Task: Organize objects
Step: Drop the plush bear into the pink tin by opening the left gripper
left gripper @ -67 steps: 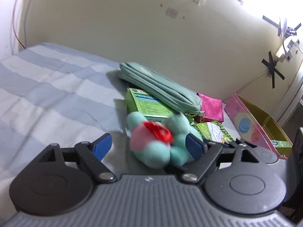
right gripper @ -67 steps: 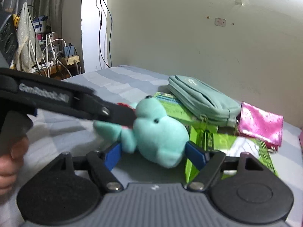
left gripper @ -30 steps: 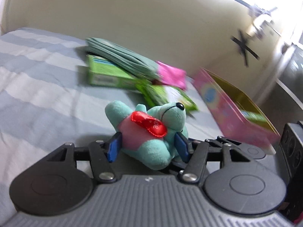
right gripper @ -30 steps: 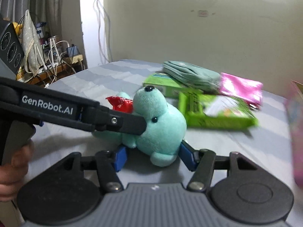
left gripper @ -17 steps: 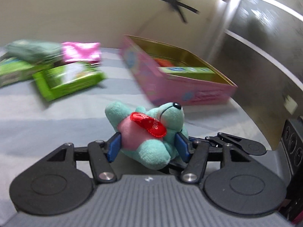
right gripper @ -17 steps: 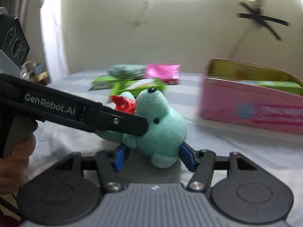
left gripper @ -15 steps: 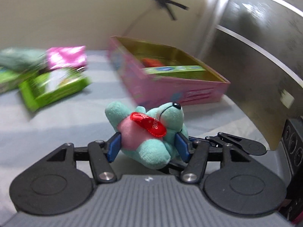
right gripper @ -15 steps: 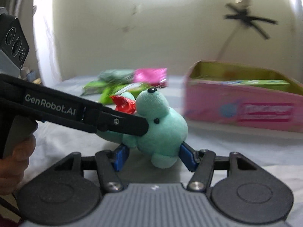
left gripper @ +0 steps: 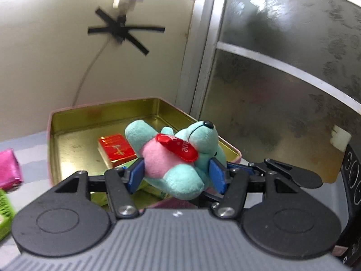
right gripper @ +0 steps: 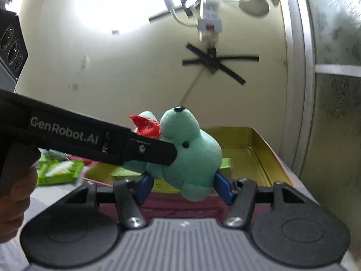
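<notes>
While both grippers carry it: the teal plush toy (left gripper: 180, 158) is now up in the air right over the pink tin box (left gripper: 67, 113), instead of down on the striped bed next to the green packs like a second ago.

Left gripper (left gripper: 177, 175): blue pads clamped on the plush's pink belly, one each side.

Right gripper (right gripper: 183, 186): pads squeezed on the plush's head end from the other side, so it's a two-handed hold.

What changed: the whole scene swung from the pile of stuff over to the box by the frosted door. Grip looks the same as before.

What it means: carry is pretty much done; probably just needs lowering into the box and letting go.

Left view only: the box floor, with a red packet (left gripper: 116, 149) already inside, and the magenta pouch (left gripper: 9, 169) left on the bed.

Right view only: the left gripper's black finger across the plush, and the person's hand (right gripper: 15, 205) on its handle.
</notes>
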